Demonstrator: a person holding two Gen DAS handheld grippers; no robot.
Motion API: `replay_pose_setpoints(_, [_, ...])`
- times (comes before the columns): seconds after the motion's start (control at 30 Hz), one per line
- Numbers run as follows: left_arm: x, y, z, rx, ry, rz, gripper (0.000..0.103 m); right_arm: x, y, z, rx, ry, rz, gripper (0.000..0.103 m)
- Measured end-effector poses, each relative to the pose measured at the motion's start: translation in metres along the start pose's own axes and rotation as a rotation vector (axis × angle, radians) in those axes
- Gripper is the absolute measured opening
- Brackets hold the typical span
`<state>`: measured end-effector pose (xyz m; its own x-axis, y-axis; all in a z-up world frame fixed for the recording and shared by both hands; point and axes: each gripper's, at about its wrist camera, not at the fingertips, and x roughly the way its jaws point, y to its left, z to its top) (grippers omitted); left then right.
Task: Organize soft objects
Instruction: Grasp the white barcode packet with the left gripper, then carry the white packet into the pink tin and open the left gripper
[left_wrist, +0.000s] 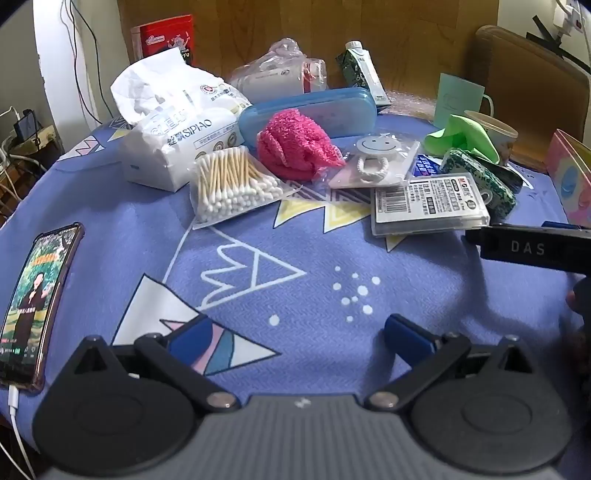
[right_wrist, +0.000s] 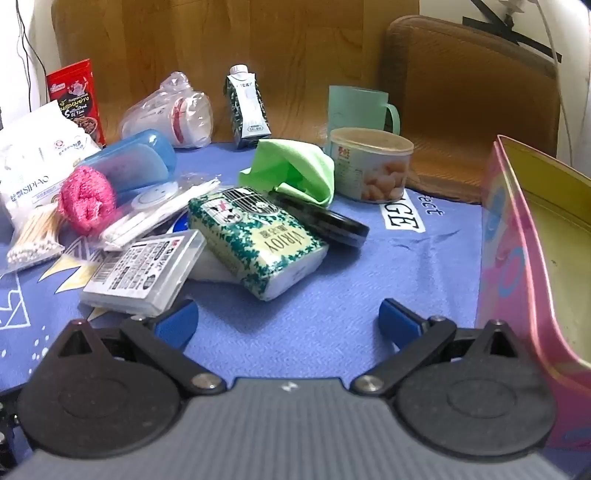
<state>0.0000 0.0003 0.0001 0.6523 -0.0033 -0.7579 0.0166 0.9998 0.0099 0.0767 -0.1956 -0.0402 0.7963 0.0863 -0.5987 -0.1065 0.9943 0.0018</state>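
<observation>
A fluffy pink cloth (left_wrist: 295, 146) (right_wrist: 86, 203) lies mid-table beside a bag of cotton swabs (left_wrist: 232, 182) (right_wrist: 33, 236). Behind the swabs stands a white tissue pack (left_wrist: 173, 125) (right_wrist: 33, 162). A crumpled green cloth (left_wrist: 461, 138) (right_wrist: 291, 170) rests at the right, by a green patterned tissue packet (right_wrist: 255, 238) (left_wrist: 480, 177). My left gripper (left_wrist: 295, 336) hangs open over bare tablecloth, well short of the objects. The right gripper (right_wrist: 288, 319) is open too, empty, just in front of the green packet. Its black body (left_wrist: 532, 247) shows in the left wrist view.
A pink tin box (right_wrist: 532, 251) stands open at the right edge. A clear plastic case (right_wrist: 144, 273), blue case (right_wrist: 136, 158), black round tin (right_wrist: 332, 221), food can (right_wrist: 369, 162), carton (right_wrist: 247, 107) and mug (right_wrist: 358, 107) crowd the back. A phone (left_wrist: 33, 306) lies at the left.
</observation>
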Motion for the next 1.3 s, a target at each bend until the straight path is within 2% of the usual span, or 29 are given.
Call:
replay_pose_setpoints(0.07, [0.000, 0.001, 0.000, 0.001, -0.003, -0.002, 0.103, 0.000, -0.007, 0.001, 0.002, 0.002, -0.003, 0.103])
replay_pose_setpoints(0.1, [0.000, 0.003, 0.000, -0.001, -0.008, -0.003, 0.103, 0.001, 0.001, 0.000, -0.037, 0.014, -0.012, 0.103])
replay_pose_setpoints(0.17, [-0.001, 0.006, -0.001, -0.004, -0.024, 0.003, 0.103, -0.002, -0.003, -0.003, -0.049, 0.017, 0.030, 0.103])
replay_pose_setpoints(0.27, [-0.001, 0.014, -0.004, 0.001, -0.060, -0.001, 0.103, -0.013, 0.003, -0.010, -0.106, 0.027, 0.047, 0.103])
replay_pose_setpoints(0.47, [-0.005, 0.040, -0.019, 0.070, -0.146, -0.072, 0.103, -0.037, -0.010, -0.030, -0.191, 0.021, 0.166, 0.103])
replay_pose_setpoints(0.57, [-0.006, 0.045, -0.015, 0.087, -0.131, -0.102, 0.103, -0.050, -0.008, -0.039, -0.238, -0.009, 0.234, 0.103])
replay_pose_setpoints(0.6, [-0.007, 0.048, -0.010, 0.065, -0.122, -0.131, 0.103, -0.052, -0.005, -0.040, -0.261, -0.018, 0.249, 0.103])
replay_pose_setpoints(0.7, [-0.004, 0.056, 0.014, -0.035, -0.108, -0.291, 0.100, -0.056, 0.010, -0.036, -0.334, -0.074, 0.252, 0.103])
replay_pose_setpoints(0.77, [0.002, 0.055, 0.029, -0.083, -0.123, -0.394, 0.097, -0.051, 0.016, -0.025, -0.337, -0.068, 0.265, 0.096])
replay_pose_setpoints(0.83, [0.011, 0.051, 0.041, -0.102, -0.118, -0.435, 0.090, -0.044, 0.016, -0.017, -0.294, -0.053, 0.298, 0.082])
replay_pose_setpoints(0.87, [0.019, 0.047, 0.048, -0.115, -0.106, -0.451, 0.084, -0.041, 0.016, -0.015, -0.274, -0.051, 0.305, 0.080])
replay_pose_setpoints(0.97, [0.041, 0.040, 0.059, -0.144, -0.065, -0.518, 0.076, -0.031, 0.015, -0.007, -0.231, -0.048, 0.333, 0.073])
replay_pose_setpoints(1.03, [0.048, 0.036, 0.061, -0.156, -0.061, -0.546, 0.072, -0.023, 0.011, -0.001, -0.179, -0.032, 0.369, 0.070])
replay_pose_setpoints(1.07, [0.050, 0.033, 0.064, -0.152, -0.059, -0.559, 0.065, -0.018, 0.009, 0.002, -0.152, -0.021, 0.383, 0.070])
replay_pose_setpoints(1.1, [0.054, 0.030, 0.066, -0.152, -0.042, -0.577, 0.053, -0.015, 0.006, 0.003, -0.129, -0.011, 0.400, 0.067])
replay_pose_setpoints(1.13, [0.056, 0.029, 0.067, -0.159, -0.023, -0.601, 0.046, -0.011, 0.004, 0.004, -0.103, 0.003, 0.416, 0.058])
replay_pose_setpoints(1.2, [0.055, 0.023, 0.065, -0.153, -0.022, -0.598, 0.040, -0.007, -0.002, 0.002, -0.053, 0.032, 0.455, 0.042])
replay_pose_setpoints(1.3, [0.043, 0.013, 0.054, -0.133, -0.017, -0.610, 0.039, -0.018, -0.011, -0.003, -0.056, 0.029, 0.466, 0.040])
